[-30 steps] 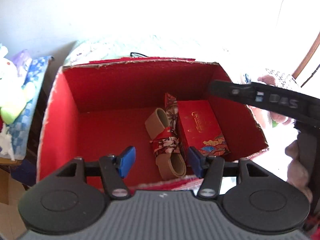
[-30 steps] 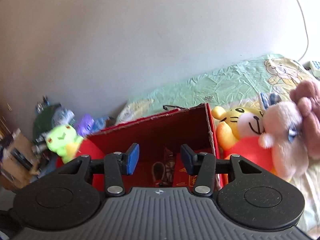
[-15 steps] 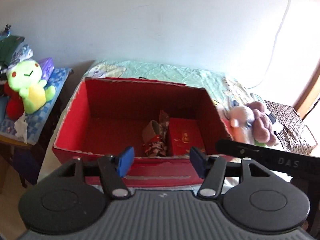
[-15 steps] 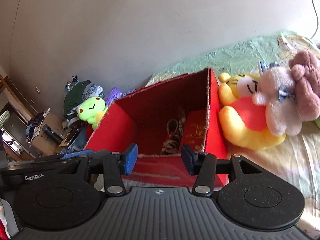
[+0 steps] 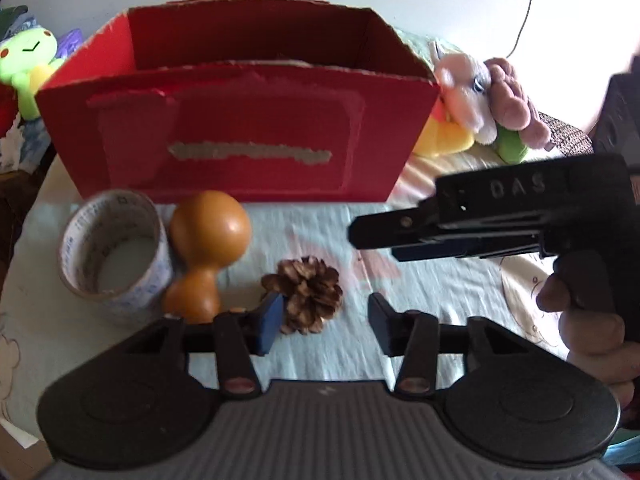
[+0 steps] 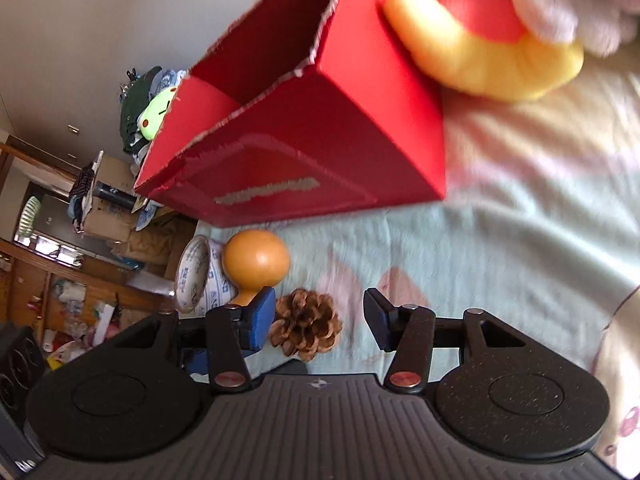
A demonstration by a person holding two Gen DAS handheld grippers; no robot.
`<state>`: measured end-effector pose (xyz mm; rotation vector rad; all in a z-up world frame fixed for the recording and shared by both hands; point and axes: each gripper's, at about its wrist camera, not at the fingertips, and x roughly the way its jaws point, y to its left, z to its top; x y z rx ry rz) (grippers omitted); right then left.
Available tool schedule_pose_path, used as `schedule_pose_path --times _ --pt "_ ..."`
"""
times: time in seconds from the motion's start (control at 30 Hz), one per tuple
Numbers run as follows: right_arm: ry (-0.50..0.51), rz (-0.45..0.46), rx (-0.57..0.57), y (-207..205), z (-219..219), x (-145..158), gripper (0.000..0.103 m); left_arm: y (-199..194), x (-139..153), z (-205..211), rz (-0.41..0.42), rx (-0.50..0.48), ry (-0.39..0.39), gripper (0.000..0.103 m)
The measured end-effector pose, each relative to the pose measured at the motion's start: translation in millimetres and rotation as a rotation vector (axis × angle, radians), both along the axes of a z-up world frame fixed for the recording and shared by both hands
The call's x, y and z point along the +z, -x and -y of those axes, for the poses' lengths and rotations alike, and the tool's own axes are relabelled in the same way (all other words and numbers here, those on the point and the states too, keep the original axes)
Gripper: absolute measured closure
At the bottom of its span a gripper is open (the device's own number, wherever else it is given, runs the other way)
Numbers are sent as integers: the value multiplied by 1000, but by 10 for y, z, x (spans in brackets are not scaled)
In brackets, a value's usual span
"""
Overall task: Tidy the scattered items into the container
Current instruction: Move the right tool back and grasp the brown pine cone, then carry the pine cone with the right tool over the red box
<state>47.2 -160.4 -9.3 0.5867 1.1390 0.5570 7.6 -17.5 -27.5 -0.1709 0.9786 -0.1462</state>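
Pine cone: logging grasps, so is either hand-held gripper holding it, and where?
Neither. The pine cone lies free on the sheet; the left hand-held gripper and right hand-held gripper are open.

One red cardboard box stands at twelve o'clock on the bedsheet. In front of it lie three loose items: one roll of printed tape at nine o'clock, one orange gourd touching it, and one pine cone nearest the camera. At two o'clock sit three plush toys: one yellow-and-red, one white, one mauve. One green plush frog sits at ten o'clock.
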Motion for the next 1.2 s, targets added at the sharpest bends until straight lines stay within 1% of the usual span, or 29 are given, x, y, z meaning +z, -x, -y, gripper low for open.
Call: schedule_pose_path --times 0.07,0.2,0.3,0.37,0.4,0.5,0.6,0.7,0.8,0.9,1.0,1.1,1.2 --pt "-10 -14 16 -11 -65 -17 49 -31 -79 -2 -16 10 -6 45" --pt "7 -16 40 -39 -160 -38 49 -118 -186 -41 -35 24 -29 45" --pt "-6 -38 46 -56 -183 -89 49 -178 -249 -88 -62 16 -7 48" --pt "2 -46 56 -66 -190 -115 53 -208 -271 -86 -74 3 -9 49" --pt "9 -49 60 -72 -168 -131 53 -220 -261 -77 -72 -8 -14 49" --pt "13 -55 56 -63 -86 -123 55 -250 -233 -26 -74 -45 -37 49" --pt "37 -59 35 -29 66 -84 55 -286 -213 54 -81 -96 -30 50" --pt "67 -69 -17 50 282 -46 57 -320 -197 246 -78 -184 -37 50" --pt "74 -86 -97 152 556 6 57 -371 -162 484 -70 -287 -36 50" --pt "74 -76 -179 237 788 142 57 -415 -52 701 -44 -383 -35 50" --pt "92 -29 -244 292 946 374 57 -484 149 875 2 -449 -29 50" --pt "136 38 -279 300 991 662 57 -596 391 987 50 -490 -12 50" --pt "172 110 -304 272 979 924 57 -743 642 1043 95 -504 15 50"
